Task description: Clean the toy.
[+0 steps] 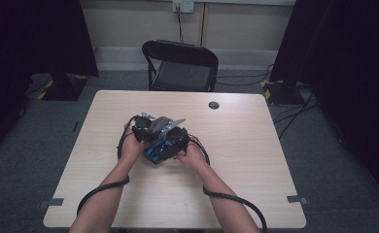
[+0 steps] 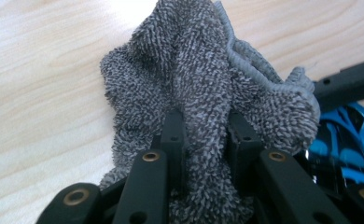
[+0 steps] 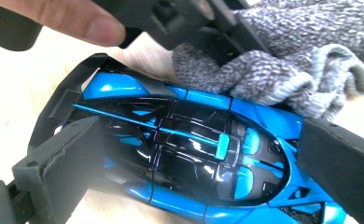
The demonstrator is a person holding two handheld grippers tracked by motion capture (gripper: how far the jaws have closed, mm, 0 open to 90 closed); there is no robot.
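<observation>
I am wiping the blue toy car [image 3: 180,154] at the middle of the table [image 1: 255,160]. My right gripper [image 3: 189,158] is clamping the car across its length, 1 pad at each end. My left gripper [image 2: 207,140] is pinching a bunched grey cloth [image 2: 203,74] and pressing it against the car's side. Next, I judge, I am needing to drag the cloth along the bodywork while keeping the car steady.

No text, label or number can be read anywhere.
</observation>
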